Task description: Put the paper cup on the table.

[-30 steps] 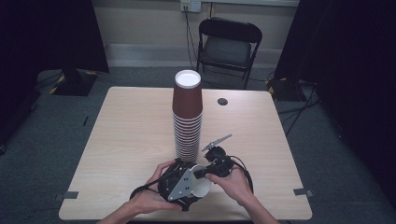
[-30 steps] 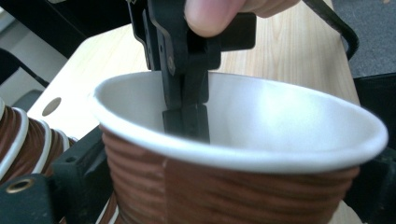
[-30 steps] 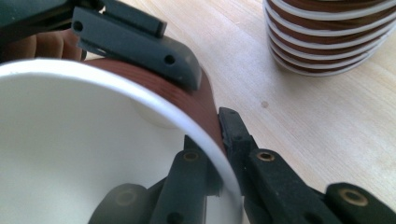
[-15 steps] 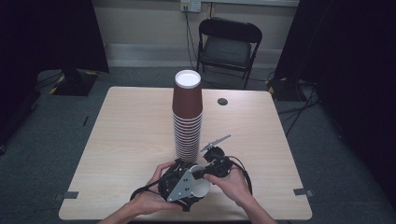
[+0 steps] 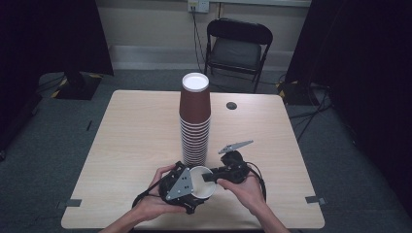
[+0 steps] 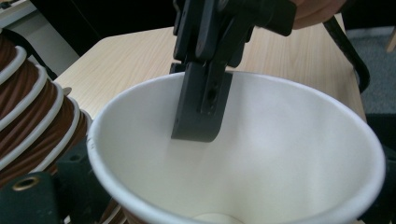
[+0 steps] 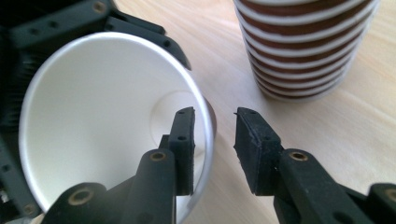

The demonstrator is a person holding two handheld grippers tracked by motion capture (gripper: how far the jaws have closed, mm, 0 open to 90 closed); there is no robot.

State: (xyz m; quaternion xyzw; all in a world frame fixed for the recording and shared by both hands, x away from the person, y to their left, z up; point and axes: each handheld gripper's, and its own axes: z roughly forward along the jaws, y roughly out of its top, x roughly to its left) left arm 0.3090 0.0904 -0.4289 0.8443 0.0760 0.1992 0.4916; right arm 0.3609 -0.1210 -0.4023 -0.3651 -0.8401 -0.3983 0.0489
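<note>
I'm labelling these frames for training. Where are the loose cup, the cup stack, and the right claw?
loose cup (image 7: 93, 121): right gripper view, its white inner wall.
cup stack (image 5: 195, 104): high view, brown side of the top cup.
right claw (image 7: 214, 140): right gripper view, the gap between its two jaw tips.

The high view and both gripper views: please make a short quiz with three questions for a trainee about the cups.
1. True or false: one jaw of the right gripper is inside the rim of the brown paper cup with white inside.
2. The tall stack of brown paper cups stands on: A) the light wooden table, B) the black folding chair, C) the floor.
3. Which gripper holds the single cup?
Key: 1 true; its jaws, just opening, straddle the rim unpressed. 2 A. 3 the left gripper, jaws just closing on it.
</note>
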